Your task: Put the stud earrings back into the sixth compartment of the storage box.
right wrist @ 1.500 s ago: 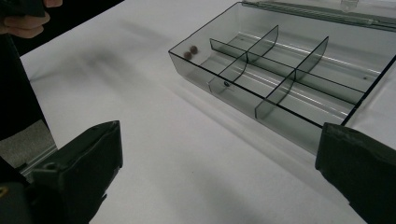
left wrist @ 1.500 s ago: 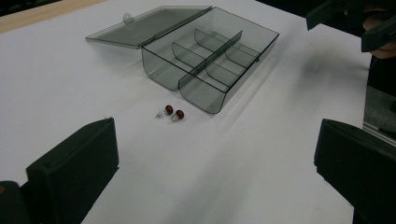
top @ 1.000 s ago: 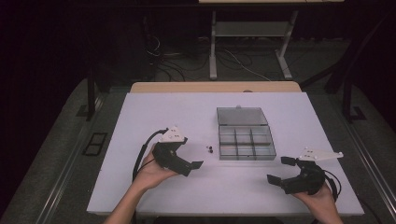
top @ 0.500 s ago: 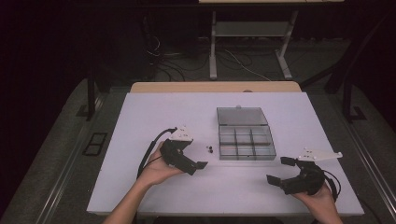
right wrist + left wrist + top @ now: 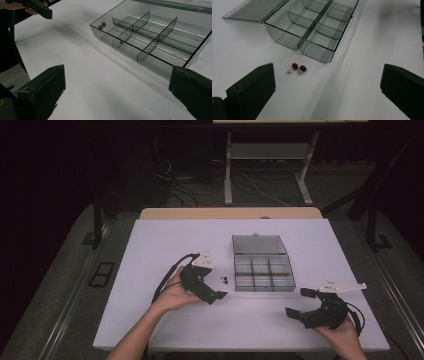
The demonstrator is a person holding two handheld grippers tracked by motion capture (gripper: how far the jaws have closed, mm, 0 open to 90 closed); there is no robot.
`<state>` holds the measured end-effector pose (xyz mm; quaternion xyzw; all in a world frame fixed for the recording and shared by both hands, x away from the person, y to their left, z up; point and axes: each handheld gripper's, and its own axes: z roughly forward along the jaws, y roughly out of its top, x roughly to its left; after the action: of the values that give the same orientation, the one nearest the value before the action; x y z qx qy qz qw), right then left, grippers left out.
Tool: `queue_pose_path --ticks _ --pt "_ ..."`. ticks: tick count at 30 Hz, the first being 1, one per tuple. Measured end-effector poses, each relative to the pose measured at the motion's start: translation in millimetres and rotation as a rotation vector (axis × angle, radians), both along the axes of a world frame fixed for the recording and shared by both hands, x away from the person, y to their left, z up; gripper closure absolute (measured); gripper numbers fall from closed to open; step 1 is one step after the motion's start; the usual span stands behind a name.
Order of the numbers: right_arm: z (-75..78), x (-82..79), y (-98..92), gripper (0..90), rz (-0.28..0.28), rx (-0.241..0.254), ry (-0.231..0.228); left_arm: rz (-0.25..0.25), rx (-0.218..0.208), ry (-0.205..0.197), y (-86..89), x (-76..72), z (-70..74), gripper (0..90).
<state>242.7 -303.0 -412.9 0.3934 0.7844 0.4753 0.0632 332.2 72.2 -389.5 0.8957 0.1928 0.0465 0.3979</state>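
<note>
Two small red bulbs lie side by side on the white table, just left of a smoky clear compartment box whose lid is folded back. My left gripper hovers beside the bulbs, open wide. Along its own jaws the bulbs sit just ahead of the left gripper, nearer the left jaw. My right gripper is open near the front right, in front of the box. Seen from the right gripper, the box lies ahead with the bulbs dimly visible through its wall.
The box has several empty compartments and its lid lies flat behind it. The table's front edge runs just below both hands. Beyond the table are a dark floor, cables and a metal stand.
My left gripper has moved right, closer to the bulbs and the box. The right gripper has stayed where it was.
</note>
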Motion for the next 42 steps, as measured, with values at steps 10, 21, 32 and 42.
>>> queue_pose_path --ticks 10,21,32,42 --pt "-0.6 0.3 0.6 0.7 0.007 -0.004 0.000 -0.084 0.050 0.009 -10.2 8.9 -11.7 3.9" --pt "-1.0 0.2 0.9 0.8 0.009 -0.003 0.006 -0.131 0.091 0.024 -20.3 21.3 -31.5 14.9" --pt "-2.3 0.9 0.6 0.8 0.021 -0.010 0.015 -0.162 0.102 0.021 -27.9 34.7 -32.1 33.1" --pt "-3.9 1.2 1.8 0.8 0.037 -0.021 0.024 -0.169 0.127 0.007 -32.0 40.9 -38.3 47.3"
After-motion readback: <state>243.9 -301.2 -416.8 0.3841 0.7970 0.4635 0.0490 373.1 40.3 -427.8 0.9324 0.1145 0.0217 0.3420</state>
